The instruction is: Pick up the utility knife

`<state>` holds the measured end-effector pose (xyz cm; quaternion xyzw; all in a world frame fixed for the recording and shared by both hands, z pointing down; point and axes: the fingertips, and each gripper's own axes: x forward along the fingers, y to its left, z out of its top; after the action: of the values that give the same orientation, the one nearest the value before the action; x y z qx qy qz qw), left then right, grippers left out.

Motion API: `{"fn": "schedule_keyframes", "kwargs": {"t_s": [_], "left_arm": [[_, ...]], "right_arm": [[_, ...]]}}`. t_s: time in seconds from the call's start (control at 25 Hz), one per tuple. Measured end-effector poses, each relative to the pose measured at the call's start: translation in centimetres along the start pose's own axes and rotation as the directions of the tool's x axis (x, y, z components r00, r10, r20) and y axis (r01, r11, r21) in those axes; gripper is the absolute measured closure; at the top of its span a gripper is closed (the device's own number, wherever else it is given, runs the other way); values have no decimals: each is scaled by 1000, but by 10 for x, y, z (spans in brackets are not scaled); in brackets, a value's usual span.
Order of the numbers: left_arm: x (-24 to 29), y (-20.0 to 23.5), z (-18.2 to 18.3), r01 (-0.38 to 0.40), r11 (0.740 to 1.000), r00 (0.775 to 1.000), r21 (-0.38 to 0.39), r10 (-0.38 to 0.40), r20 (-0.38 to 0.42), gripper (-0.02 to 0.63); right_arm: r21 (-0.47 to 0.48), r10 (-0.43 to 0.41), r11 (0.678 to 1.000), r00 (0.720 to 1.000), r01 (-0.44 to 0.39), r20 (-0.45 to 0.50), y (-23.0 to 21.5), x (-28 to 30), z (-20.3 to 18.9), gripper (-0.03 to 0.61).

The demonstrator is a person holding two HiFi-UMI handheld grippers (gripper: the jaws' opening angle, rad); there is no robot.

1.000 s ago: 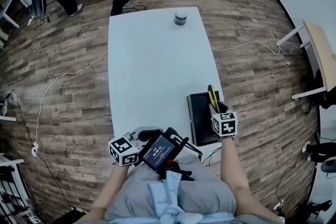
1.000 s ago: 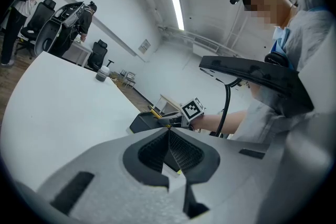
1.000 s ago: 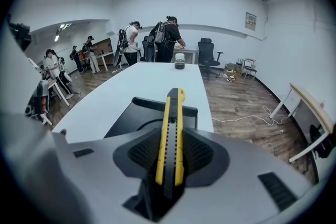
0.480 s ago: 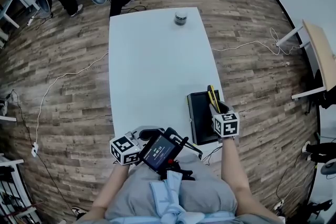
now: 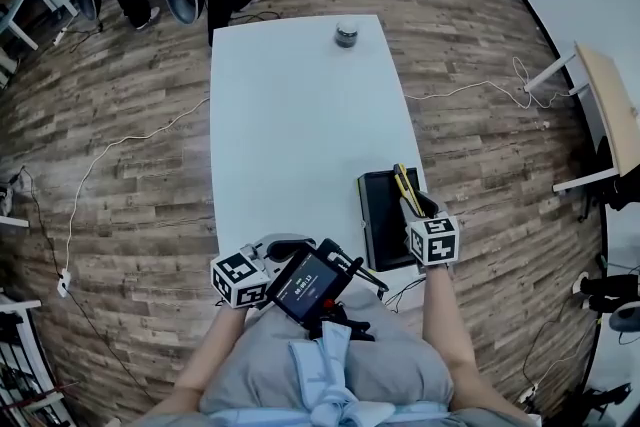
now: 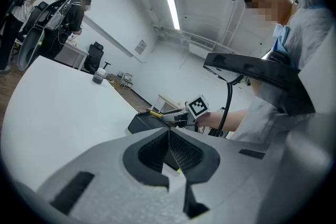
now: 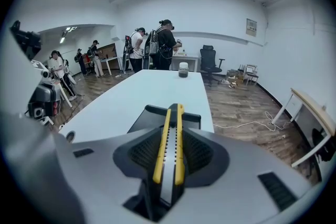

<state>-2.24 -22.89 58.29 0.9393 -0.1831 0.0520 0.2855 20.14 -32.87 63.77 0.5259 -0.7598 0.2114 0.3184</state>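
One utility knife (image 7: 169,150) — clamped in the right tool (image 7: 170,131); left tool (image 6: 169,145) closed, empty.

Left hand-held gripper (image 6: 169,132): grey moulded shell, black ribbed pads.
Right hand-held gripper (image 7: 169,134): same grey and black.
Marker cubes (image 5: 433,241): white, black square patterns.
Clothing (image 5: 390,365): grey, pale blue front.

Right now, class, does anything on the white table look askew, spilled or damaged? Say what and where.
Nothing stands out. The utility knife sits straight in the right gripper, by the black tray; the jar stands upright at the table's far end.
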Motion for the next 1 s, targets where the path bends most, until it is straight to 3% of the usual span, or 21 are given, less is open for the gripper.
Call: {"fn": "schedule_keyframes", "kwargs": {"t_s": [0.44,1.0], "left_arm": [[-6,0,-2,22,1000,1000,16,-22,-13,594],[6,-17,-7,88,995,996,51,-87,-31,594]], "right_arm": [[-32,3,999,996,0,90,28,-40,17,440],[-56,-5,998,993,11,116,46,-62,9,442]]}}
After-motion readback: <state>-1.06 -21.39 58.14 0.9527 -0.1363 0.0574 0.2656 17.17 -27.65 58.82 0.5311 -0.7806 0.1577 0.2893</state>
